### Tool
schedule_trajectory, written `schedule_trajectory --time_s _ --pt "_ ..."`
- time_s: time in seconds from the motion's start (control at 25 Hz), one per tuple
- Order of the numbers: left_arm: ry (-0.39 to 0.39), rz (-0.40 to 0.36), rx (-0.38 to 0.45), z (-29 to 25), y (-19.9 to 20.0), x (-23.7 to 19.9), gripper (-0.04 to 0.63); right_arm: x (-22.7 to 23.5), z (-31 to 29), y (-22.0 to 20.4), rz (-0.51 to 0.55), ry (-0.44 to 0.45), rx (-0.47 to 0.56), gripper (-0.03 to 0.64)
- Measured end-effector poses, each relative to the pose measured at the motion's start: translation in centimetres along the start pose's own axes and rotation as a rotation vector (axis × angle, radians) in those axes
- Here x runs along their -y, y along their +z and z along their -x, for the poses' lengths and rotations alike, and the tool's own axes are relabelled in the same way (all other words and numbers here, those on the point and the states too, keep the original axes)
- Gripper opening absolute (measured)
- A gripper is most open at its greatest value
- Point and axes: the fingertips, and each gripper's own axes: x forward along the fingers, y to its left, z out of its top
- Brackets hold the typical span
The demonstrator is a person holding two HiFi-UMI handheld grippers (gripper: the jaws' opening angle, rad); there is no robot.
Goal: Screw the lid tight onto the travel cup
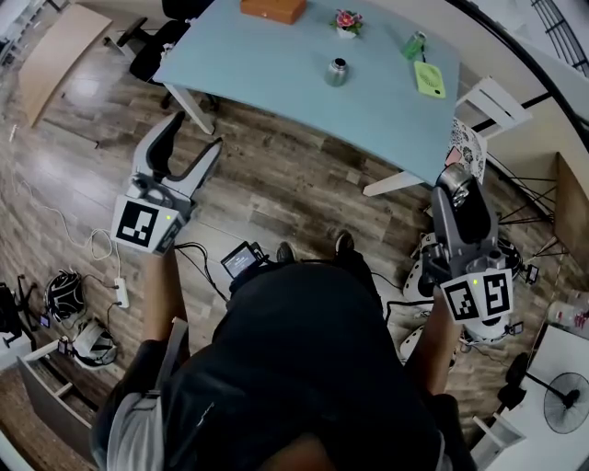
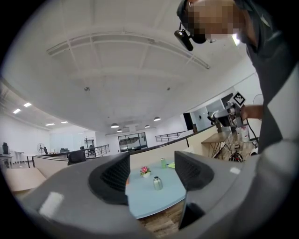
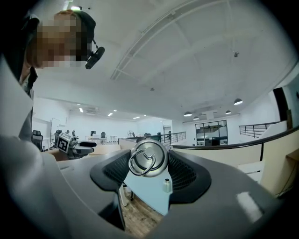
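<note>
Steel travel cup [image 1: 337, 71] is standing upright far ahead on the blue table [image 1: 276, 64]; right gripper [image 3: 149, 164] is clamping its round metal lid [image 3: 147, 156], left gripper [image 2: 152, 172] is gaping empty.

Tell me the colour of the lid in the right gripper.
The lid is shiny silver metal; it shows best in the right gripper view.

the table [image 1: 276, 74] stands ahead of both tongs, well apart from them. on it the travel cup [image 1: 337, 71] stands between the lines of the left tongs [image 1: 196, 133] and the right tongs [image 1: 457, 184] — a flower pot [image 1: 347, 22] behind it, a box [image 1: 273, 8] farther left. the lid [image 3: 148, 158] sits between the right tongs' jaws.
</note>
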Motion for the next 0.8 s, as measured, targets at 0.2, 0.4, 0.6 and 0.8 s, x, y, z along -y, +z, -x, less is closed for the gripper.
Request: schedule_trajectory --time_s 0.2,0.4,0.6,0.8 --pt "0.001 -0.003 0.004 -0.5 -0.1 -0.5 0.350 0.8 -1.4 0.0 -0.090 0.014 0.012 0.253" --pt "0.044 0.016 -0.030 -1.0 -0.8 -0.9 0.350 1.8 -3.0 -0.3 -0.109 0.052 0.003 0.252" --pt "0.077 0.018 -0.074 -3.3 -1.3 -0.6 0.350 4.6 -5.4 -1.2 -0.123 0.093 -0.007 0.252" --pt "0.098 0.005 -0.097 -6.7 -0.9 -0.1 0.350 7.8 -8.1 -1.3 -0.132 0.145 -0.004 0.252"
